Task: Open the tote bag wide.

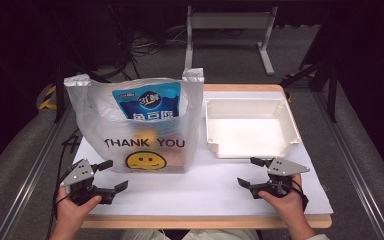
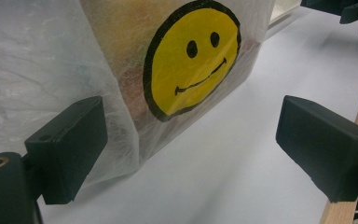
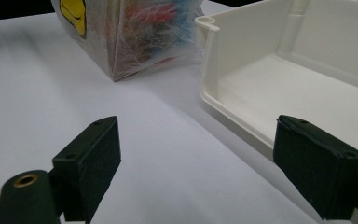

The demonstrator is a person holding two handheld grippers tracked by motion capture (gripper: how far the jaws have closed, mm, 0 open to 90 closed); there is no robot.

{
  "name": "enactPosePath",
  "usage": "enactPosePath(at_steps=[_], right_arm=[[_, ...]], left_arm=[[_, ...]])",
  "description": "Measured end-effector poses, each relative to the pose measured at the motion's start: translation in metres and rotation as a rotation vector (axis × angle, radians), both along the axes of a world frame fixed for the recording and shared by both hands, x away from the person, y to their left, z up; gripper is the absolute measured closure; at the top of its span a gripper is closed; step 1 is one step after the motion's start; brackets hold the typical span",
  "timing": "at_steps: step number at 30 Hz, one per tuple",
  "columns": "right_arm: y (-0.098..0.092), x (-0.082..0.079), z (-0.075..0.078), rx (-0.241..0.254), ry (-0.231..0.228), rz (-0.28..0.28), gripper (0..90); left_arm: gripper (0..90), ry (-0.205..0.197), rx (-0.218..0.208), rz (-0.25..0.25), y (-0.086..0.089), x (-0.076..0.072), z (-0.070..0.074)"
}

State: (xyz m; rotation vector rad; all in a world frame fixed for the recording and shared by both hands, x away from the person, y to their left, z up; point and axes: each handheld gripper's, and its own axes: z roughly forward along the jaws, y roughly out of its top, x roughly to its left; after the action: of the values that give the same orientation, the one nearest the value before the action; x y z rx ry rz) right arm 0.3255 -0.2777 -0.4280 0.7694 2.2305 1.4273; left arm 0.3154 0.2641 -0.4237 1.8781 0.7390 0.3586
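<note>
A translucent plastic bag [image 1: 135, 125] printed "THANK YOU" with a yellow smiley [image 2: 191, 58] stands upright at the table's left half. A blue snack packet [image 1: 147, 105] and other coloured items show through it. To its right sits an empty white bin [image 1: 250, 127]. My left gripper [image 1: 111, 175] rests open near the bag's lower left corner, one black pad [image 2: 70, 147] close beside the bag's side. My right gripper [image 1: 252, 172] is open in front of the bin [image 3: 279, 70], nothing between its jaws.
A white sheet [image 1: 205, 185] covers the wooden table, whose front edge [image 1: 205, 221] runs between the person's hands. Beyond the table are a white metal stand [image 1: 230, 30], cables and dark floor.
</note>
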Motion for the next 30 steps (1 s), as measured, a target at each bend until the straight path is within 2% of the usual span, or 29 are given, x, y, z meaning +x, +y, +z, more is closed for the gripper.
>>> enactPosePath(at_steps=[1, 6, 10, 13, 14, 20, 25, 27, 30], right_arm=[[0.000, 0.000, 0.000, -0.002, 0.001, 0.000, 15.6], [0.001, 0.001, -0.002, 0.000, 0.009, 0.005, 15.7], [0.002, 0.003, -0.004, 0.001, 0.019, 0.008, 15.7], [0.003, 0.003, -0.005, -0.001, 0.023, 0.009, 15.6], [0.003, 0.003, -0.005, -0.001, 0.024, 0.011, 15.6], [0.005, 0.004, -0.007, -0.007, 0.033, 0.015, 15.5], [0.004, 0.004, -0.007, -0.006, 0.036, 0.015, 15.3], [0.004, 0.003, -0.008, -0.007, 0.036, 0.015, 15.3], [0.004, 0.004, -0.008, -0.007, 0.038, 0.017, 15.1]], left_arm=[[9.4, -0.003, -0.007, 0.005, 0.000, -0.001, 0.001], [9.0, -0.034, 0.023, 0.010, 0.001, -0.005, 0.007], [8.7, -0.043, 0.032, 0.005, 0.000, -0.008, 0.016], [8.7, -0.043, 0.028, 0.011, 0.000, -0.011, 0.021], [8.7, -0.047, 0.038, 0.022, 0.002, -0.012, 0.024], [8.7, -0.057, 0.018, 0.076, 0.012, -0.016, 0.033], [8.7, -0.062, 0.006, 0.100, 0.017, -0.017, 0.037], [8.0, -0.067, -0.010, 0.115, 0.020, -0.017, 0.039], [4.5, -0.075, -0.058, 0.135, 0.024, -0.016, 0.043]])
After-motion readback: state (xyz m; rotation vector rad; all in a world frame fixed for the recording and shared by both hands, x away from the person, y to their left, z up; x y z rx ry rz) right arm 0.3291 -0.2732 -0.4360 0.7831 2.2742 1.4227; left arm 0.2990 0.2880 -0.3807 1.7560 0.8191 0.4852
